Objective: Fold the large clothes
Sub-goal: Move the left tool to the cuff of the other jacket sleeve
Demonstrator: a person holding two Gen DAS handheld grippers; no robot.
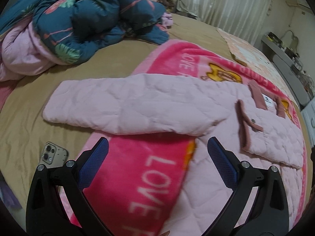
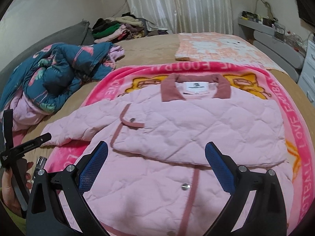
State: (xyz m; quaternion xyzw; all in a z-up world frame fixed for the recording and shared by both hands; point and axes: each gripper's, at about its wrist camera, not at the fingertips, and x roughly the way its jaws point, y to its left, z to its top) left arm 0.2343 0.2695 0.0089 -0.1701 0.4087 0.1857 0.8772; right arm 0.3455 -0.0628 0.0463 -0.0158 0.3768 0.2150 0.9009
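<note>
While one pink jacket [image 2: 177, 129] lies on one blanket [image 1: 137, 169], left claw [image 1: 157, 147] and right claw [image 2: 156, 151] both spread, empty.

Both wrist views low over bed, sharing jacket [image 1: 137, 102] [image 2: 196, 122] (left from side)

A tan bed [image 2: 149, 49] carries a bright pink fleece blanket [image 2: 279, 122] with white lettering and, at its far end, a peach patterned cloth [image 2: 212, 47]. A crumpled teal floral duvet [image 1: 94, 13] lies near the blanket's edge — a phone [image 1: 53, 155] rests face down on the sheet. White curtains [image 2: 177, 5] hang behind; a clothes heap [image 2: 118, 29] sits in the corner.
</note>
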